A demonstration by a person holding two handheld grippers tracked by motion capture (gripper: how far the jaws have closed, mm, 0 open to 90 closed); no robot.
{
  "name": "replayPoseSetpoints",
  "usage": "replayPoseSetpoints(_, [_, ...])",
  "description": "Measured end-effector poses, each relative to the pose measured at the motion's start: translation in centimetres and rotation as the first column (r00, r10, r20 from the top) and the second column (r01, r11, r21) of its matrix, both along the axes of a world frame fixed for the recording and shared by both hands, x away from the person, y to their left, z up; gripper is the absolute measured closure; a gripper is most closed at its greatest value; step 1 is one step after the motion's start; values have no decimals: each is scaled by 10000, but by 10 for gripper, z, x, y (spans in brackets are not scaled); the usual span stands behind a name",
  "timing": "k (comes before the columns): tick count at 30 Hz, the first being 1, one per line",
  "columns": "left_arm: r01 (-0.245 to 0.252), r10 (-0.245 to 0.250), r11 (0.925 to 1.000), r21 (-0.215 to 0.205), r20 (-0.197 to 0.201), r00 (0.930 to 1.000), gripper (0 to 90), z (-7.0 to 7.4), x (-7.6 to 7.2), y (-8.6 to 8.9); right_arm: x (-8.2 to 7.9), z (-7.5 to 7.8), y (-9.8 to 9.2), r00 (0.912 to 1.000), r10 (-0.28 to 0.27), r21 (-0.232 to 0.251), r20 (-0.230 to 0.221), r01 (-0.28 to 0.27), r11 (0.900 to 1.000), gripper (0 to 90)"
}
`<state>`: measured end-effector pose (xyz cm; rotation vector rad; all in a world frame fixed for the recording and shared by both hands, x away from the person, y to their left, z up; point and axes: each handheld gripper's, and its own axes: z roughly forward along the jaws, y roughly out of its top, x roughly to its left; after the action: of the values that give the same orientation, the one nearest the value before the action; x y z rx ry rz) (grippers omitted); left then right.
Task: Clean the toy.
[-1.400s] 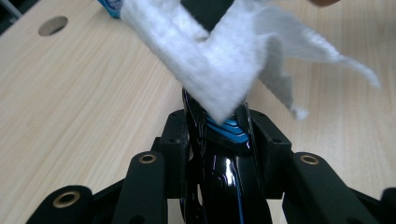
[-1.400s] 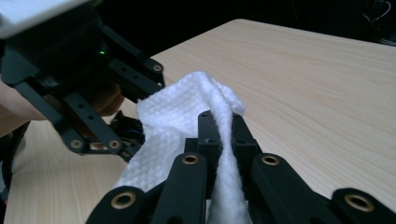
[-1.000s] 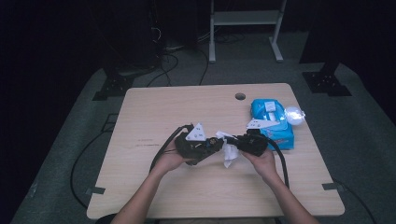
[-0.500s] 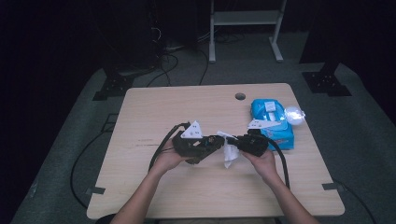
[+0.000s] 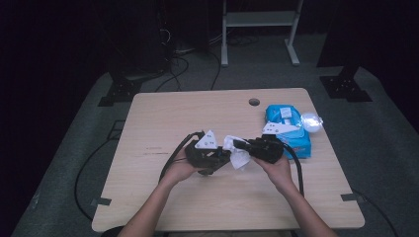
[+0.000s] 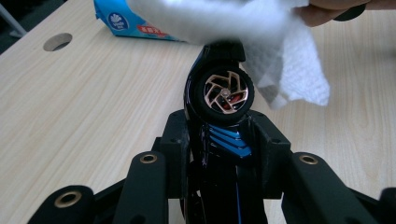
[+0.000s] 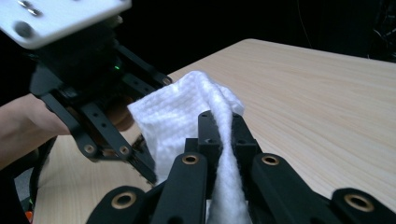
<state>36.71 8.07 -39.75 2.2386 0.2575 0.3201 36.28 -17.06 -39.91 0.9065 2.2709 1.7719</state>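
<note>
Wiping was the work in hand: the left gripper (image 6: 219, 140) clamped a black toy car (image 6: 219, 107) above the middle of the table (image 5: 163, 113), wheel outward, presenting its body. The right gripper (image 7: 219, 135) pinched a white tissue (image 7: 187, 112) tight and draped it over the car's top, likely for cleaning. A blue tissue pack (image 5: 286, 128) lay nearby for supply.

1. High view: fixed overhead, facing forward and down, far; whole tabletop (image 5: 163, 123) at frame centre.
2. Left gripper view: very close, low along the jaws.
3. Right gripper view: equally close; both share the white tissue (image 6: 280, 42).
</note>
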Motion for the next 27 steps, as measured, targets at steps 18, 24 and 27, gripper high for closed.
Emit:
replayPoseSetpoints(18, [-279,273,9987,-429,-141,9995,629,0,4,8,8,-19,-7,9968,-326,49,-729,330,9994,859])
replayPoseSetpoints(24, [-249,240,9977,-626,-150,9996,629,3,3,8,7,-16,-9,9978,-308,126,-581,315,9994,860])
replayPoseSetpoints(27, [-277,269,9974,-669,-126,9996,630,5,3,10,10,-25,-9,9954,-367,49,-884,373,9993,860])
